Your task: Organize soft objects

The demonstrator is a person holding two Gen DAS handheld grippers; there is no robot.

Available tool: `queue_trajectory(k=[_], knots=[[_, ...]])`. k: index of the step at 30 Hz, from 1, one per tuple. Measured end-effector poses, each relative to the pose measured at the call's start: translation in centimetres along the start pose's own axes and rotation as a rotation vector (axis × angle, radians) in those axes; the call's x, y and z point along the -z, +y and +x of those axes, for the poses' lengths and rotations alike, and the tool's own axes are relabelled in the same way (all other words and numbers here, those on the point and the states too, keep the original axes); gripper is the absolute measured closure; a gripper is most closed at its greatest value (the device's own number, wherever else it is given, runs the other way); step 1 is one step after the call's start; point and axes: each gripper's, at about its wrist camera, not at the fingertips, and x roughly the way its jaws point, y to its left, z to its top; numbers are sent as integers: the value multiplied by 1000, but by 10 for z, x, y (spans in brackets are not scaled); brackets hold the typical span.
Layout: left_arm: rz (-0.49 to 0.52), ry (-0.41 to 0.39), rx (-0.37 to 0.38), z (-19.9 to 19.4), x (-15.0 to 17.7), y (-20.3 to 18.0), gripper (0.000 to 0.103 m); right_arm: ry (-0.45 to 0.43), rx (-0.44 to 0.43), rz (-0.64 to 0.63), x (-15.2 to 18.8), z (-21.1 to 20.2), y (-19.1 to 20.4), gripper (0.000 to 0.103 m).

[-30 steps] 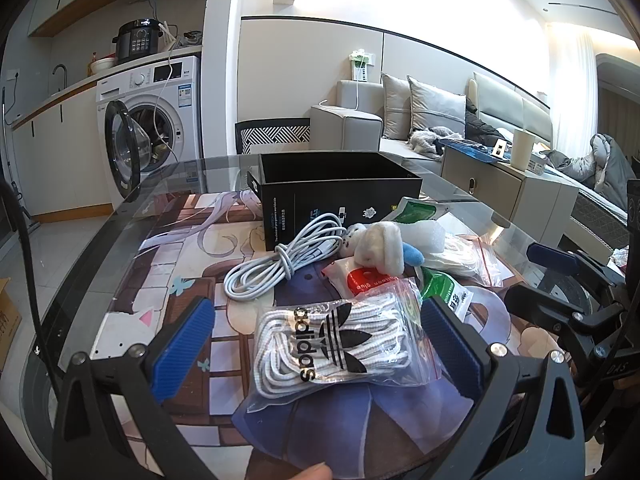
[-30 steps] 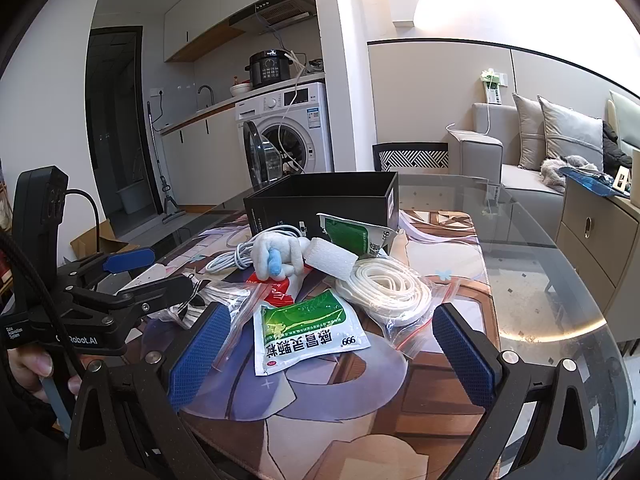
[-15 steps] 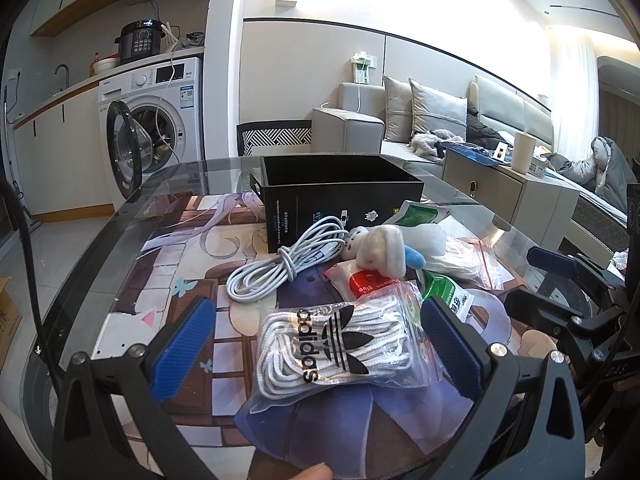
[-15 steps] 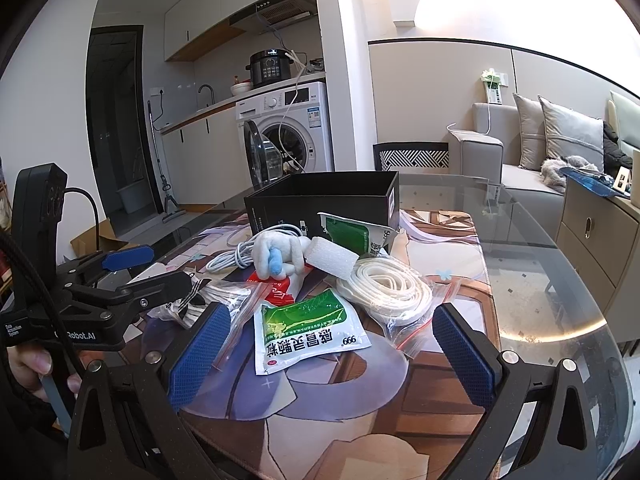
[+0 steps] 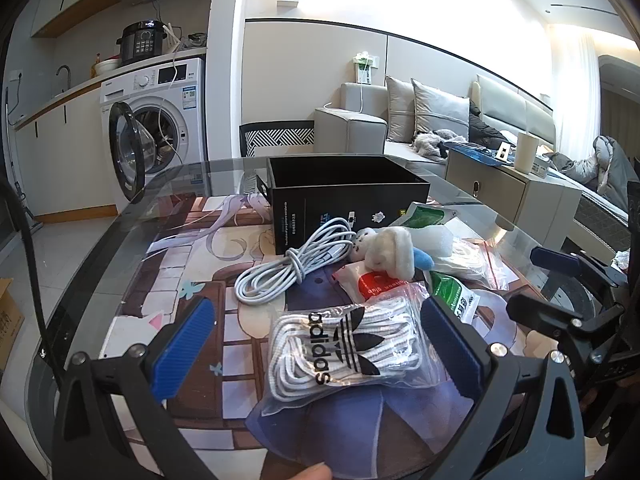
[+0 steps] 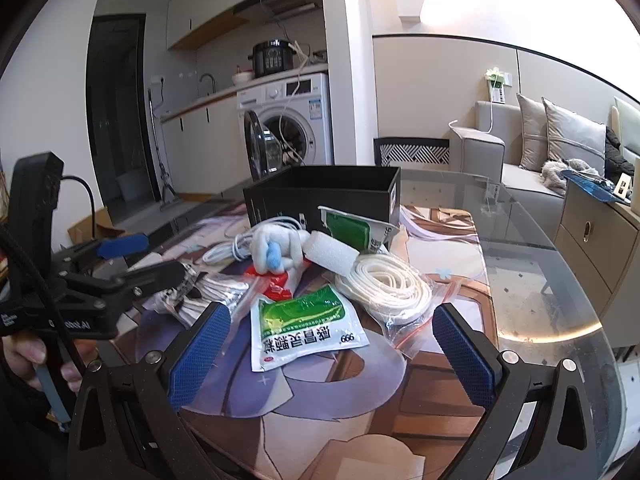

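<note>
An open black box [image 5: 344,196] stands at the back of the patterned mat; it also shows in the right wrist view [image 6: 324,196]. In front of it lie a coiled white cable [image 5: 296,268], a white plush toy [image 5: 388,250], a white foam block [image 6: 330,254], a bag of white cord [image 6: 384,290], a green medicine sachet [image 6: 304,326] and an Adidas bag of laces [image 5: 348,346]. My left gripper [image 5: 316,344] is open around the Adidas bag, not touching it. My right gripper [image 6: 330,354] is open, just before the green sachet.
The glass table's curved edge [image 6: 560,248] runs along the right. A second green sachet [image 6: 352,230] leans on the box. A washing machine [image 5: 156,120] with its door open and a sofa [image 5: 440,120] stand beyond the table.
Both grippers have barely moved; the left view has shifted very slightly. Nothing was taken hold of or let go.
</note>
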Motion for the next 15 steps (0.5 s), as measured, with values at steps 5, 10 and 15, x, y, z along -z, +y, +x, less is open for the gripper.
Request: queue_trajectory(k=[5, 10, 15], knots=[[3, 2, -7, 0, -1, 6, 0, 44, -1, -9, -2, 6, 2, 0], [7, 4, -15, 2, 0, 14, 0, 110, -34, -15, -2, 15, 2, 0], [5, 13, -20, 3, 1, 19, 0, 161, -51, -49, -2, 26, 9, 0]])
